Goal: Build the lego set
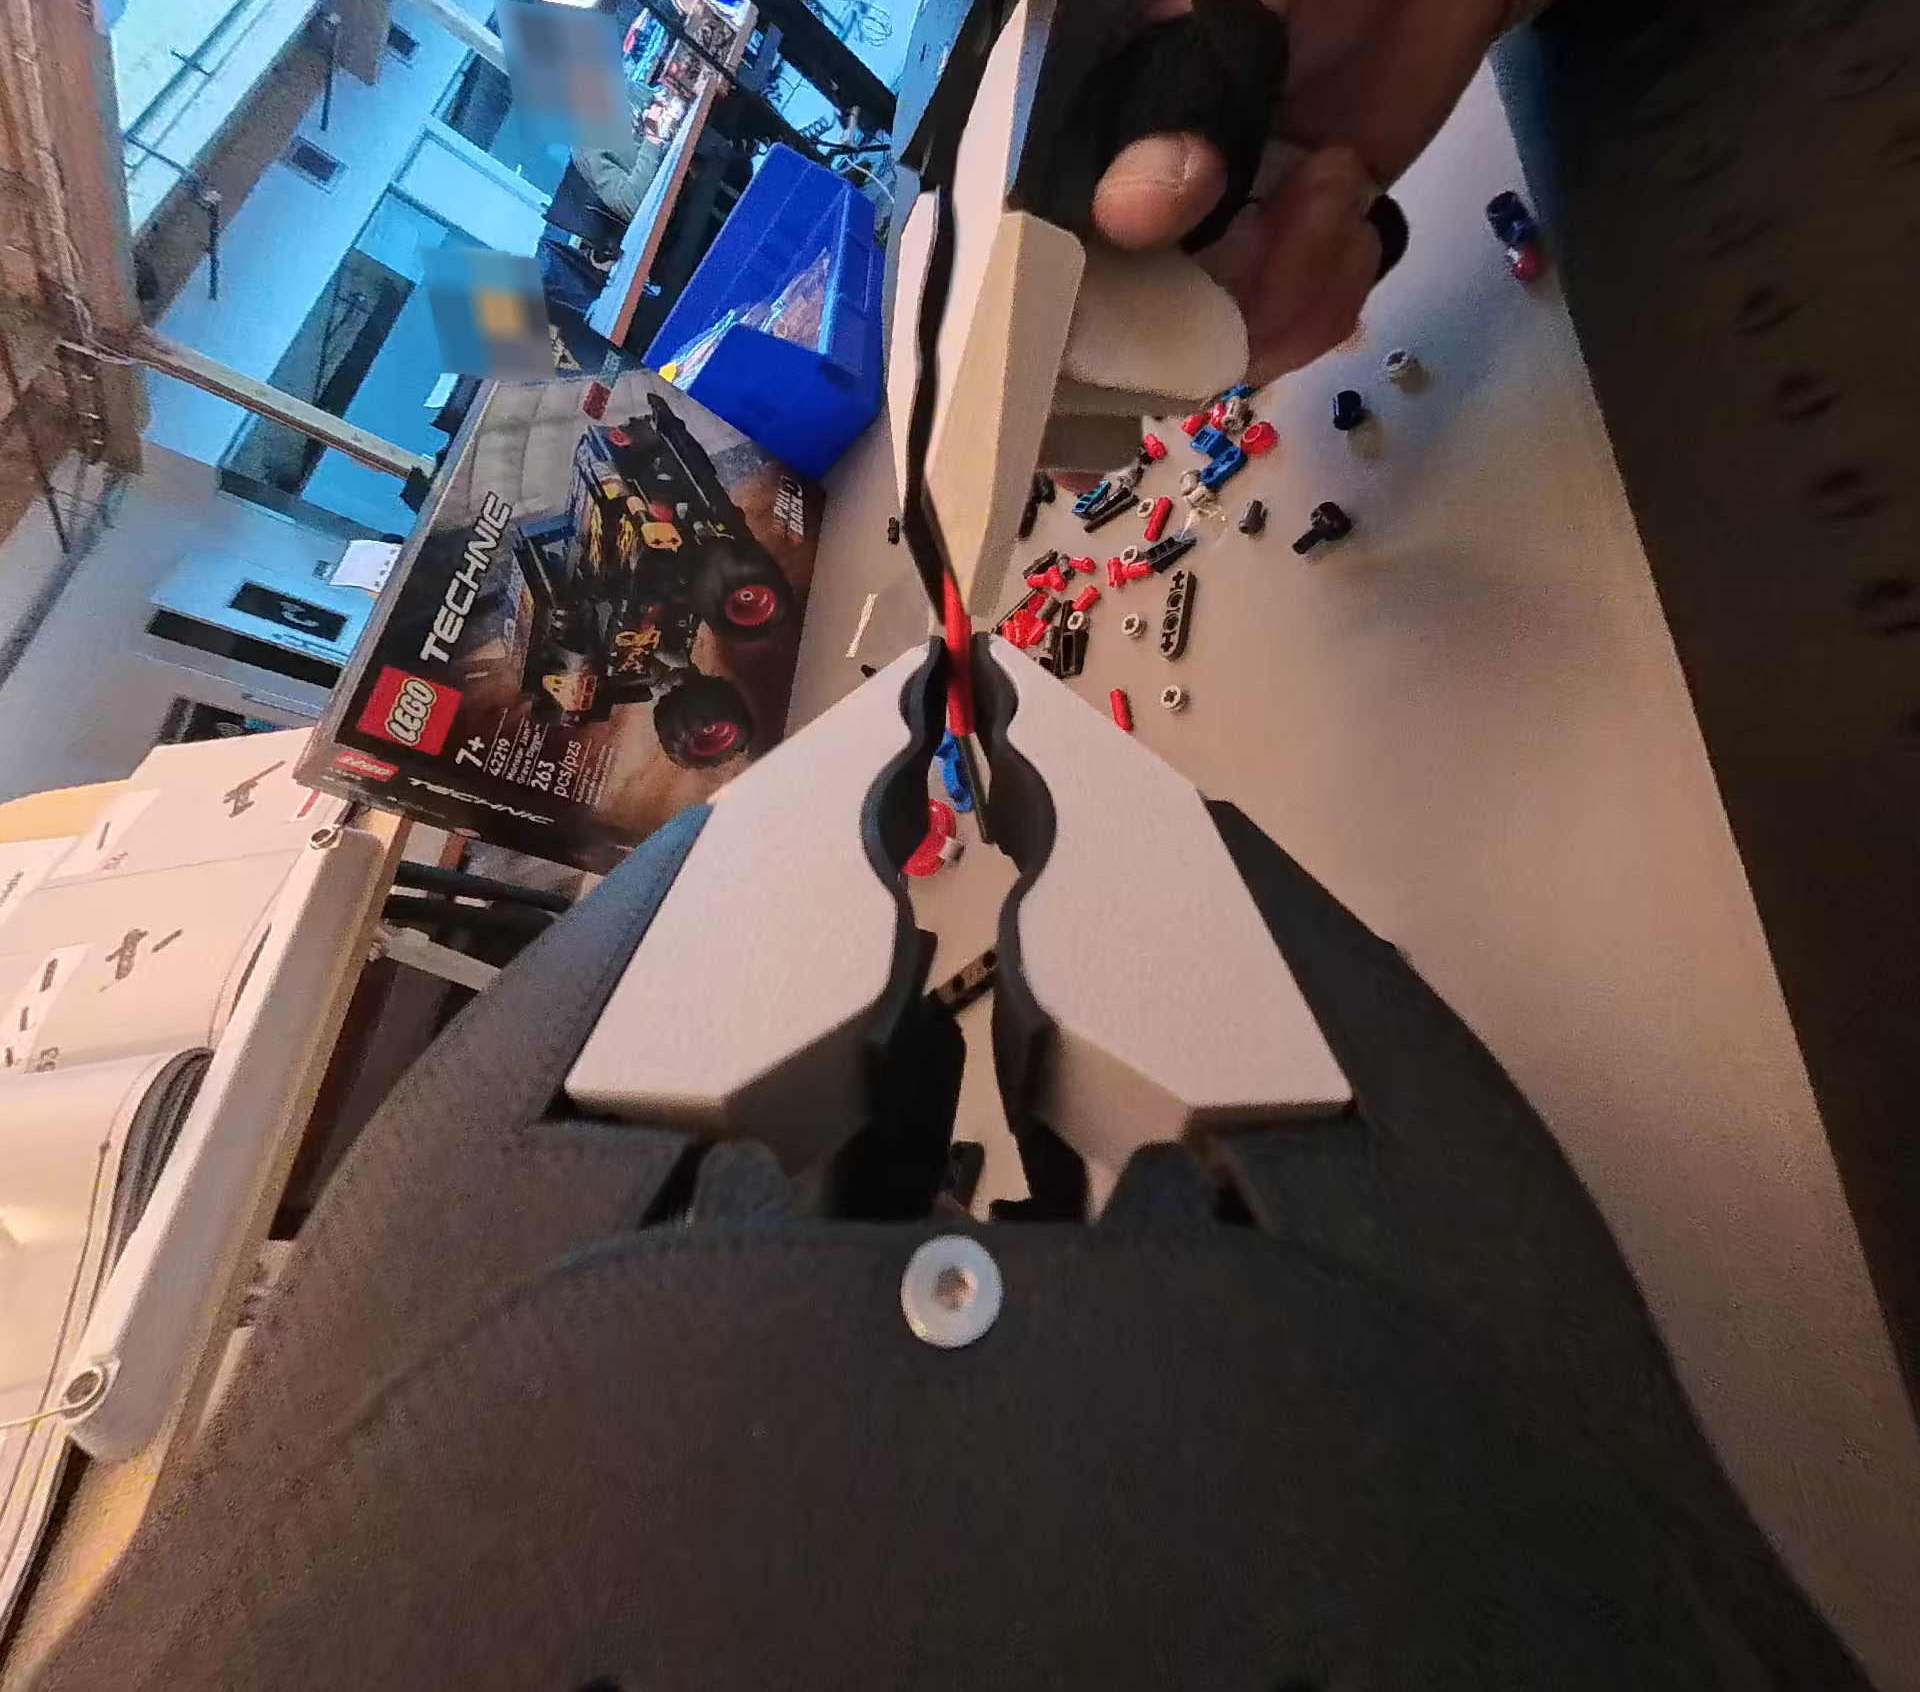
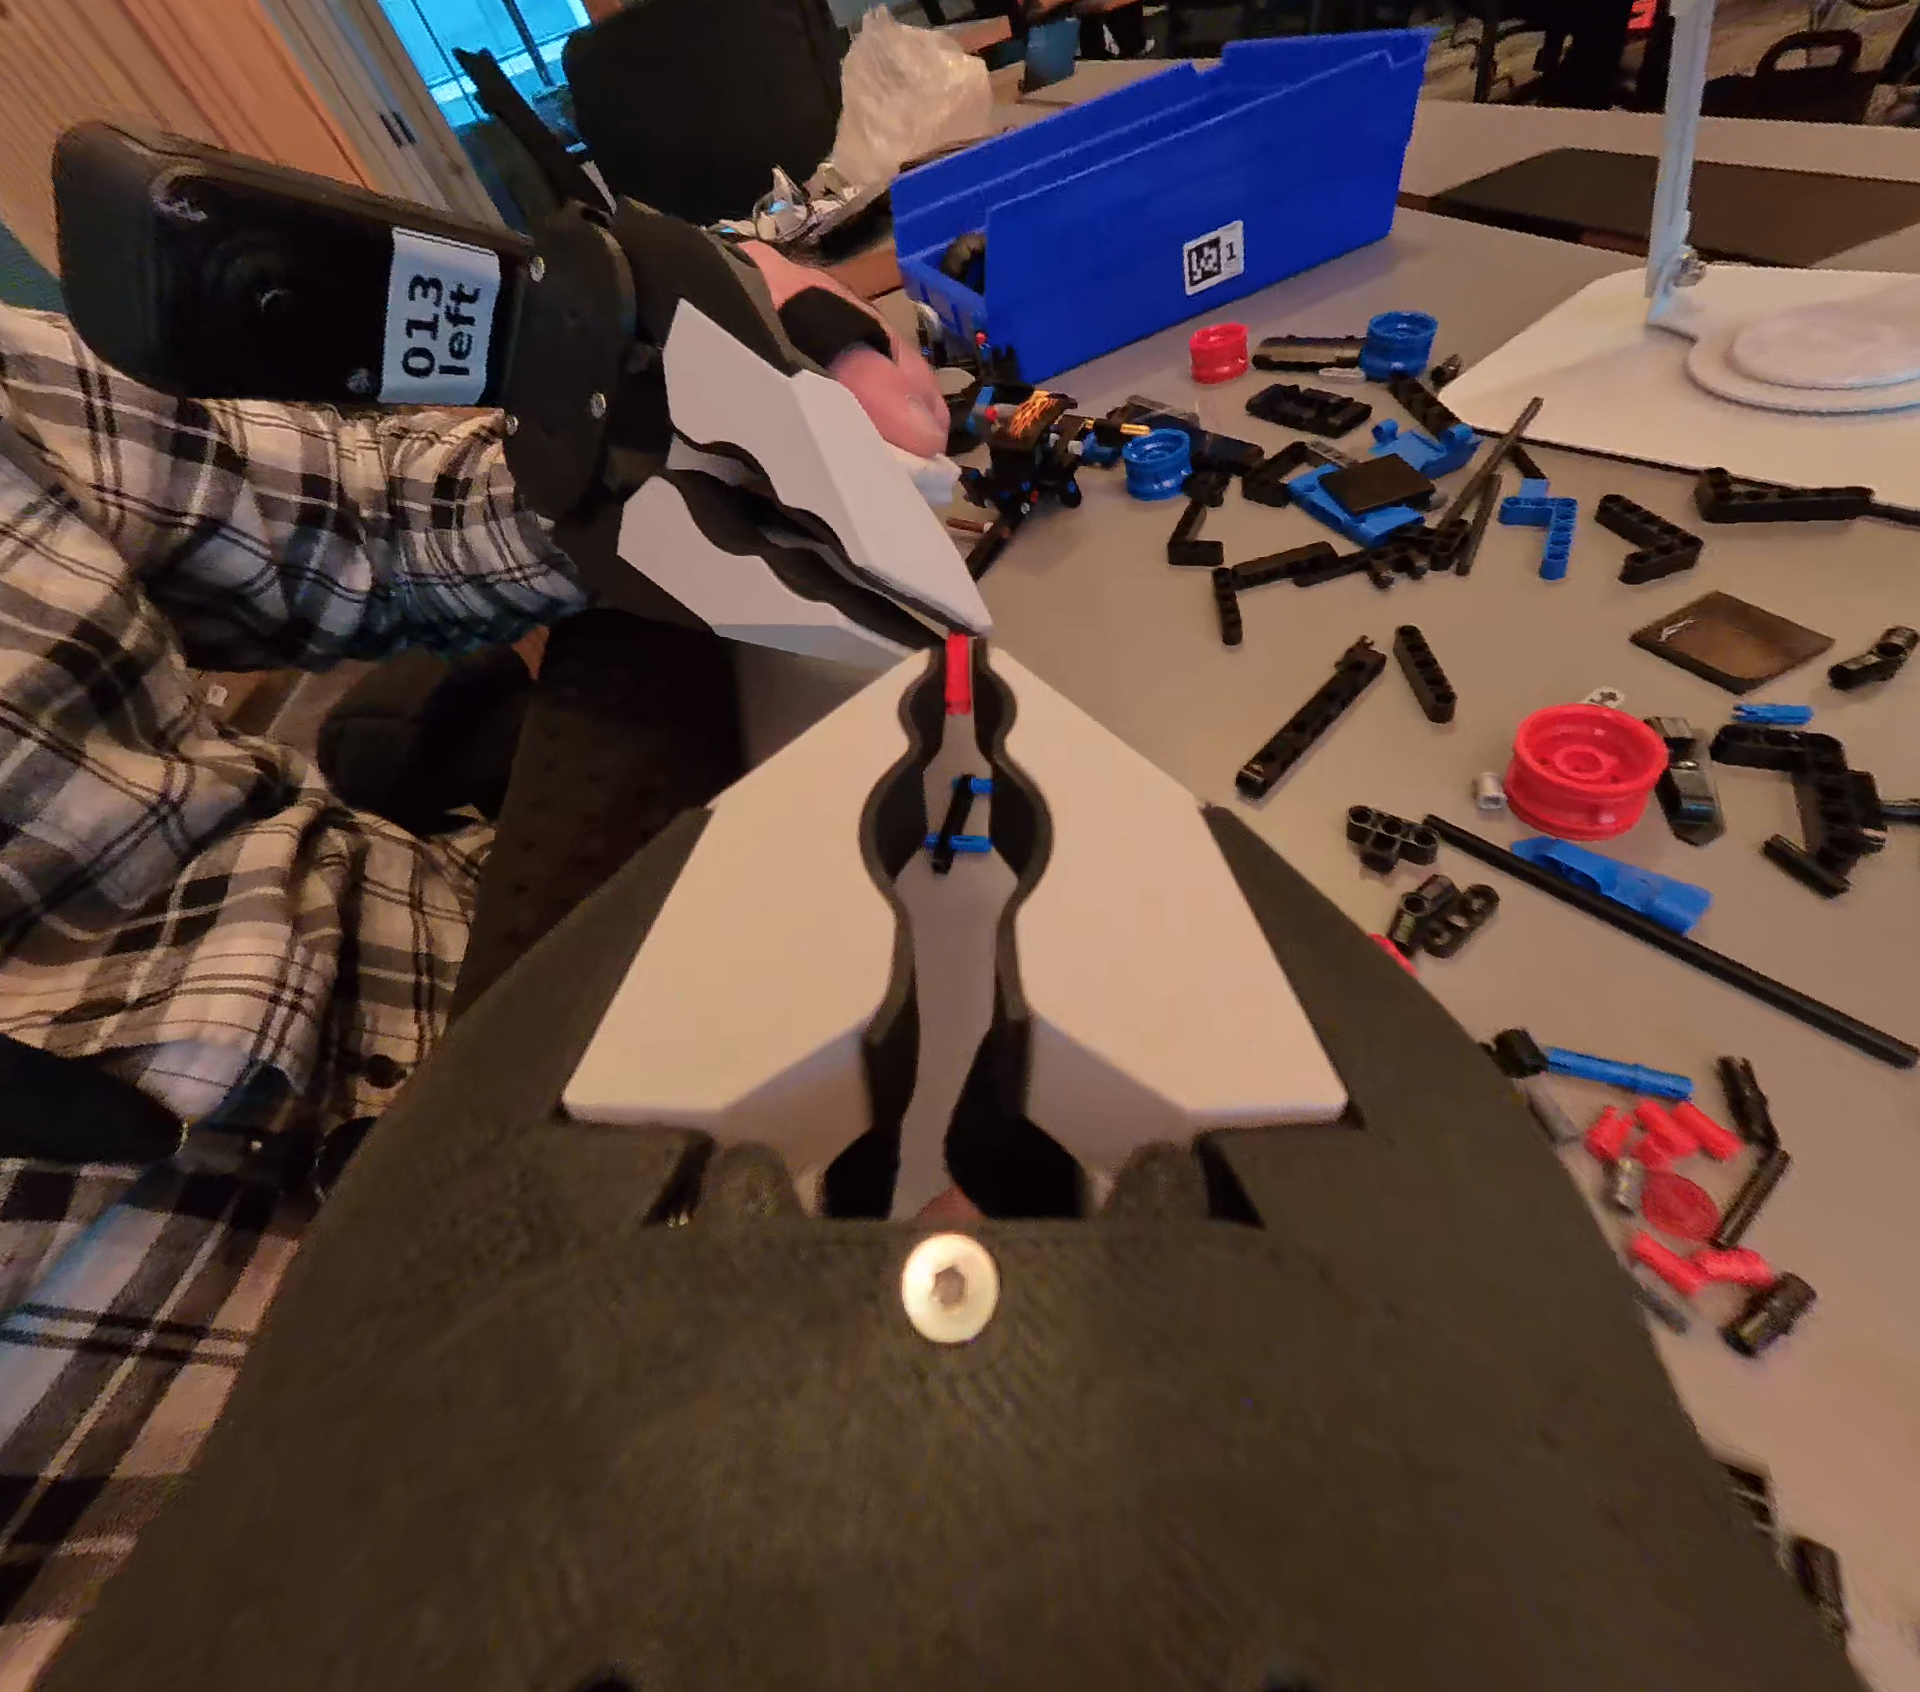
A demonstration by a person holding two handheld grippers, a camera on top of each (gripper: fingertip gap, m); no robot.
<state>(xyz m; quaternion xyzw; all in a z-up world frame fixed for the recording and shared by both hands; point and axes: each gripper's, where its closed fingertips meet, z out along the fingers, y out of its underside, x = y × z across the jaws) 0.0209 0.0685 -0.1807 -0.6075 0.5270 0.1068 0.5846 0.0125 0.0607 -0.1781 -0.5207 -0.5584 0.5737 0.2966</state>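
You are working early in the build, and most of the set is lying loose around you. Your left gripper (image 1: 961,655) and your right gripper (image 2: 958,655) are meeting tip to tip above the table (image 2: 1143,686), both pinching the same small red pin (image 2: 957,674). In the left wrist view a thin black piece seems to be running alongside the pin between the fingers, though it is too small to tell what it is. Each gripper is clenched on the pin, so you are either passing it across or pressing it into that black part; I cannot tell which.

One small sub-assembly (image 2: 1029,447), black with an orange flame panel, is sitting on the table just before the blue bin (image 2: 1143,208), so a first section looks joined. Everything else is waiting: red wheel hubs (image 2: 1574,769), blue wheel hubs (image 2: 1155,463), black beams (image 2: 1311,717), a long black axle (image 2: 1683,956) and a cluster of red pins (image 2: 1673,1133) are all lying unattached. More small connectors (image 1: 1132,562) are scattered beside the set's box (image 1: 582,614), which is propped at the table's far side.

By my judgement, the chassis, wheels and body are all left to do.
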